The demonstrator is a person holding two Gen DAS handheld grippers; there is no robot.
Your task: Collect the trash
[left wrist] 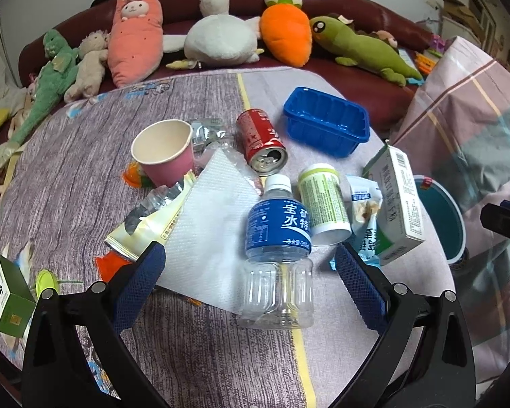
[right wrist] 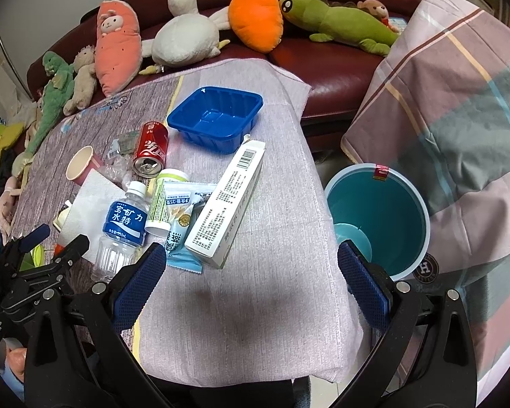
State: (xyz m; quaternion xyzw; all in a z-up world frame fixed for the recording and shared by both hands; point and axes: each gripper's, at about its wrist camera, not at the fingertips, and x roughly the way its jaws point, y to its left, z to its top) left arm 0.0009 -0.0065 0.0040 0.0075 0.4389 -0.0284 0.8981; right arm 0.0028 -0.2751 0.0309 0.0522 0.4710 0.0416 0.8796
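Trash (left wrist: 278, 248) litters the cloth-covered table (right wrist: 255, 306) before a sofa (right wrist: 326, 64), apparently maroon leather; both jaws spread, empty.

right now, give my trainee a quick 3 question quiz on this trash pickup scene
1. True or false: the red soda can lies on its side, its opened top towards the cameras.
2. Which stands upright on the table: A) the clear water bottle B) the pink paper cup C) the blue plastic tray?
3. Fill in: the teal bin stands off the table's ____ edge, beside the right gripper.

Key: 1 true; 2 C; 3 right. The left gripper is open around the bottle's base.
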